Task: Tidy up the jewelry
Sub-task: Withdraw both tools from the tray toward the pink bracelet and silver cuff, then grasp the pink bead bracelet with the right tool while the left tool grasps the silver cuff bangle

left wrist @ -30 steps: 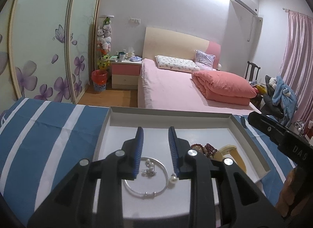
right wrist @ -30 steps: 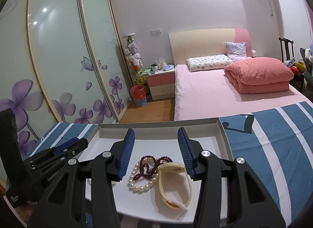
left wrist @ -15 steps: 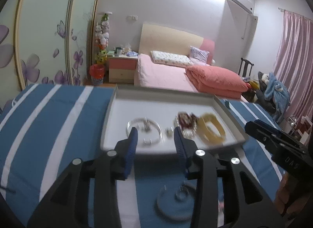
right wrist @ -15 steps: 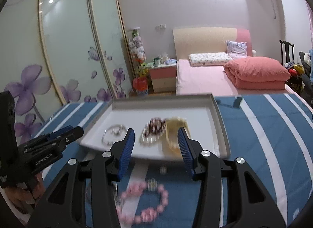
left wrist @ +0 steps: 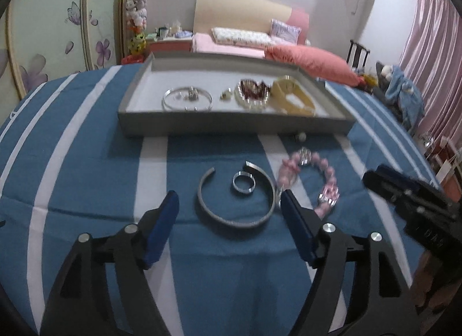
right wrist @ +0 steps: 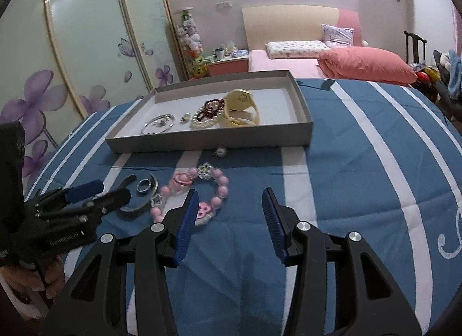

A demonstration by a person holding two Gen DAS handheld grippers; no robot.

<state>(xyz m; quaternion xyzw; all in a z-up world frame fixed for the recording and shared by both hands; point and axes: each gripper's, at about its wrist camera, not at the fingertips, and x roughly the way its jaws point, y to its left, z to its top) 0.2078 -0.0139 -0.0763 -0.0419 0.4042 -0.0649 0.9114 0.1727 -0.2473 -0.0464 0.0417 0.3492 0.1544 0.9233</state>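
A grey tray (left wrist: 231, 126) (right wrist: 202, 141) on the blue striped cloth holds a silver bangle (left wrist: 187, 99), a pearl and dark red bead pile (left wrist: 252, 93) and a yellow watch (left wrist: 293, 98). In front of it lie an open silver cuff (left wrist: 235, 214), a small silver ring (left wrist: 244, 182) (right wrist: 143, 185) inside it, a pink bead bracelet (left wrist: 306, 174) (right wrist: 196, 191) and a lone pearl (left wrist: 301, 136) (right wrist: 221, 151). My left gripper (left wrist: 229, 210) is open, just short of the cuff. My right gripper (right wrist: 230, 206) is open and empty, right of the pink bracelet.
The table is covered with a blue cloth with white stripes (right wrist: 361, 162). Beyond it stand a pink bed (right wrist: 332, 59), a nightstand (right wrist: 228, 64) and sliding wardrobe doors (right wrist: 86, 47). A chair with clothes (left wrist: 401, 90) is at the far right.
Both grippers have pulled back from over the tray towards me and tilted down. Both have opened wider. The loose jewelry on the cloth has come into view.
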